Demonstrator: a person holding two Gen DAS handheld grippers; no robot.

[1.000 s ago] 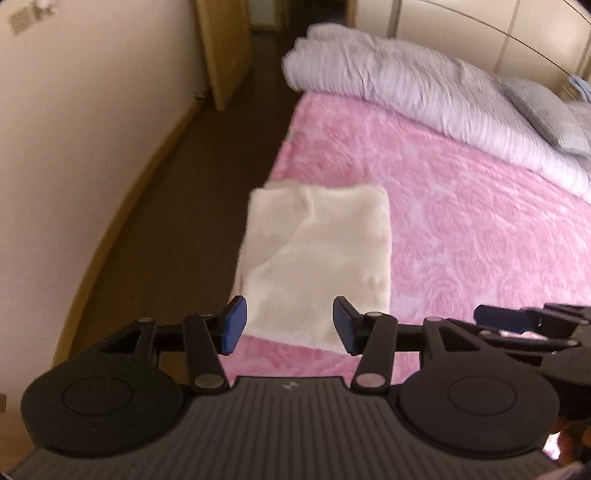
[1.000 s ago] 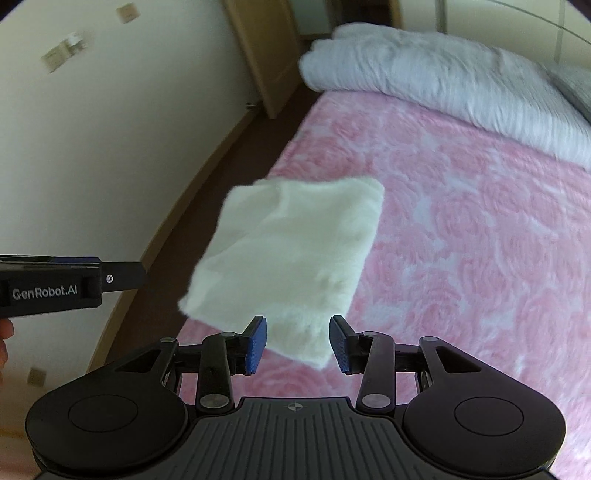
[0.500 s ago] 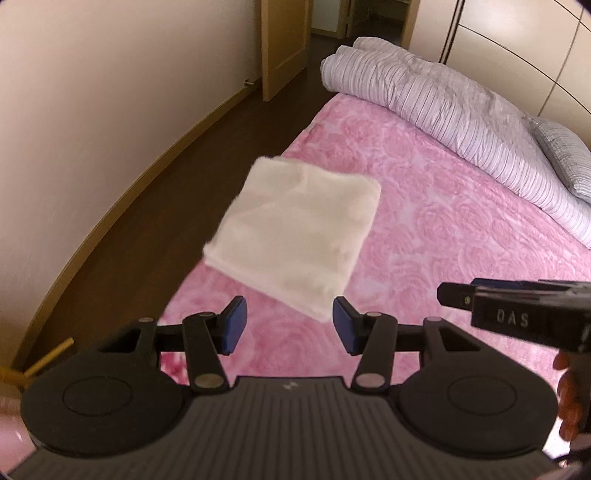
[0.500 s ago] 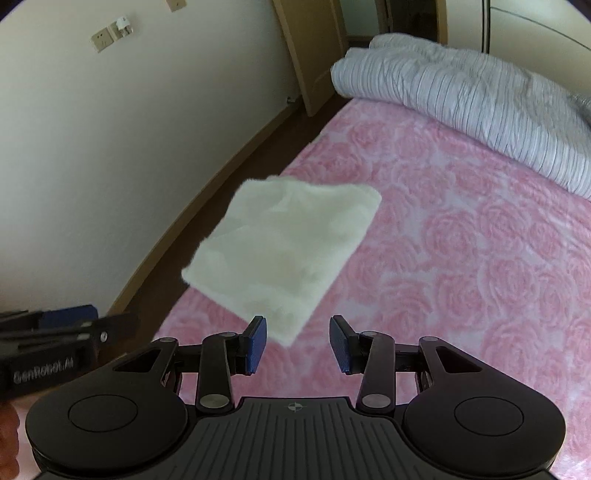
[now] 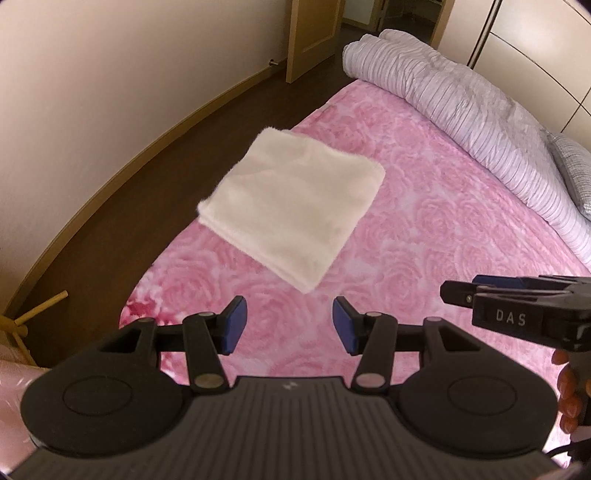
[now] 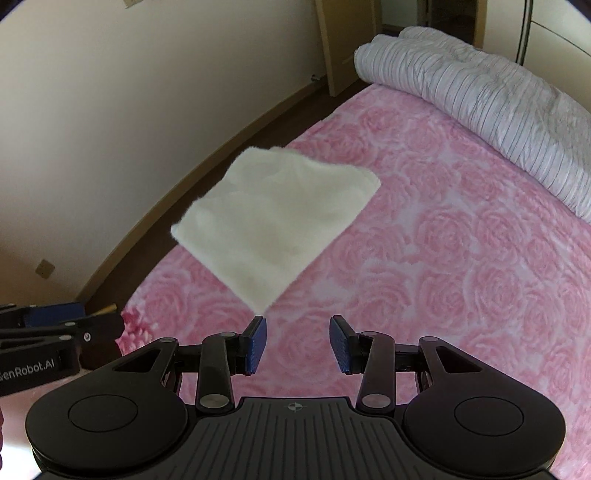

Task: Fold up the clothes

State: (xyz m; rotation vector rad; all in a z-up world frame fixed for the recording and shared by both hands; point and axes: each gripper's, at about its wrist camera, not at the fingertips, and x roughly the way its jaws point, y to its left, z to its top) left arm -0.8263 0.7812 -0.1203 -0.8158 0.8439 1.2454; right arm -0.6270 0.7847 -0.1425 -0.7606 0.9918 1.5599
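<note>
A cream fluffy garment (image 5: 291, 206), folded into a flat square, lies near the corner of a pink rose-patterned bed (image 5: 424, 229). My left gripper (image 5: 289, 325) hovers a little short of its near corner, open, nothing between the blue pads. In the right wrist view the same folded garment (image 6: 273, 218) lies just ahead of my right gripper (image 6: 298, 345), which is also open and empty. The right gripper's body shows at the right edge of the left wrist view, held by a hand (image 5: 567, 395). The left gripper's body shows at the left edge of the right wrist view.
A rolled striped lilac duvet (image 5: 461, 110) lies along the far side of the bed, with a grey pillow (image 5: 572, 173) beside it. Dark floor (image 5: 155, 162), a cream wall and an open wooden door (image 5: 310, 33) border the bed on the left. Wooden sticks (image 5: 26, 321) stand at lower left.
Both grippers have pulled back from the folded garment and rolled, so it now sits farther ahead and turned like a diamond. Both stayed open and empty.
</note>
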